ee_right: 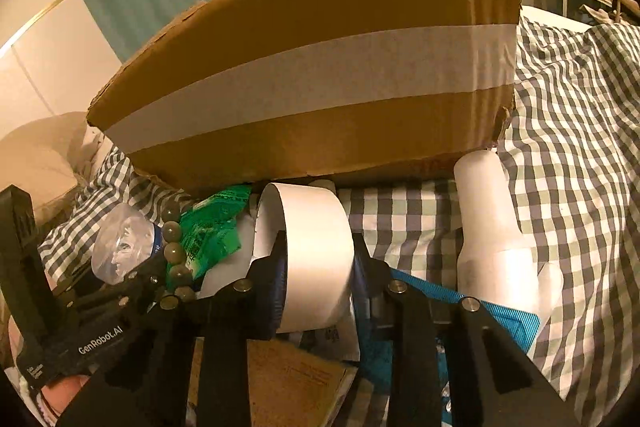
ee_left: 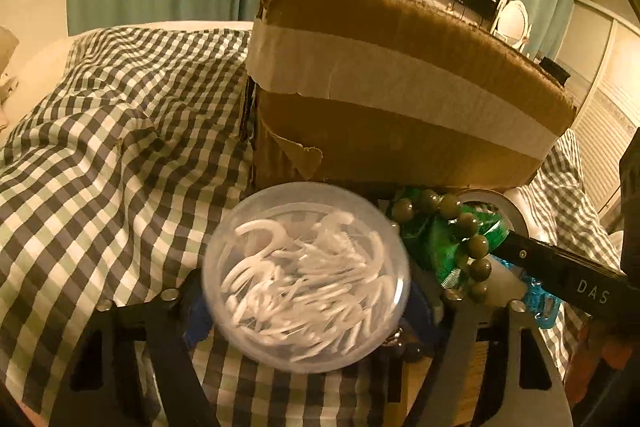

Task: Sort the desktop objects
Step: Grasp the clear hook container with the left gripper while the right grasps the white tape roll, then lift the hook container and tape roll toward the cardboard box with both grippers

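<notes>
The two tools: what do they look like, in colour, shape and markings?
Both are black two-finger tools. The left tool has flat angular finger arms with silver round bolts and blue pads. The right tool looks alike, with cut-out slots in the arms. White lettering shows on both bodies: GenRobot.AI on the left, DAS on the right.

The right claw (ee_right: pixel 318 263) is clamped on a white tape roll (ee_right: pixel 316 251) standing on edge at centre frame. At twelve o'clock stands a cardboard box (ee_right: pixel 312 67) banded with pale tape. At nine o'clock lie a green packet (ee_right: pixel 212 223), a string of olive beads (ee_right: pixel 174 251) and a clear round container (ee_right: pixel 120 243) in the left claw (ee_right: pixel 136 277). A white bottle (ee_right: pixel 492 227) lies at three o'clock on the checked bedcover (ee_right: pixel 568 131).
</notes>
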Available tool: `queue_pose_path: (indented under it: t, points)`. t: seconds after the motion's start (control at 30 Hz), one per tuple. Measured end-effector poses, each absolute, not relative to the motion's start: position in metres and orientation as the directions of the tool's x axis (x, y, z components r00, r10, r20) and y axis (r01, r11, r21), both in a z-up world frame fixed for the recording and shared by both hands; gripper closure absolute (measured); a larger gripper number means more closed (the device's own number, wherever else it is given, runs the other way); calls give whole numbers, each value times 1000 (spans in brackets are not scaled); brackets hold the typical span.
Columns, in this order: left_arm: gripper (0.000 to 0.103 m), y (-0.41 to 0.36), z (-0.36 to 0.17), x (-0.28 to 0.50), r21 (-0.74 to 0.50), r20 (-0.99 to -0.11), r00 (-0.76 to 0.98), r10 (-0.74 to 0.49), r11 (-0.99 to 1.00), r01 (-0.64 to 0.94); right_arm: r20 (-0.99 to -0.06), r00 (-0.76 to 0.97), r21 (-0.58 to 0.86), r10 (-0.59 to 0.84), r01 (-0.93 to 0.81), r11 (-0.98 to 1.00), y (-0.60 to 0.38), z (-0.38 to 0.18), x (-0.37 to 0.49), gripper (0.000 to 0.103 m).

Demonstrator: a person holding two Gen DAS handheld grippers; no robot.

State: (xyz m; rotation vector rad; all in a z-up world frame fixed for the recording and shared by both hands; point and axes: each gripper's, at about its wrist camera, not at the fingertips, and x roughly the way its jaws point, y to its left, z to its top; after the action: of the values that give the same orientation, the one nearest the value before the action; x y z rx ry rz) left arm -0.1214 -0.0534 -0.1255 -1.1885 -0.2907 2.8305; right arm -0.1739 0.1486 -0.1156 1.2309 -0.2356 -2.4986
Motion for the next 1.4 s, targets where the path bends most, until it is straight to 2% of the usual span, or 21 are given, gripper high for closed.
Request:
queue_pose_path:
  t: [0.13,0.27,0.63,1.4]
  points:
    - [30,-54,-125,-117,-182,-702,-703,113,-983,23,-735,-586,246,-340,236,-940,146,-110,-163,75]
    - [36,-56,-121,-109,-174,-701,-705,107,-985,23,-730,-598,250,-331,217,-943,153,-103,-155,75]
    - [37,-68,-106,-80,-140,-713,-699,65,-989,50,-700,-643,246,-310,191,-950,168,-70,-121,75]
    - [37,-49,-43,-25,-115,-643,-762,74,-993,0,-640,-712,211,-289,199,-957,181,-15,-46,75]
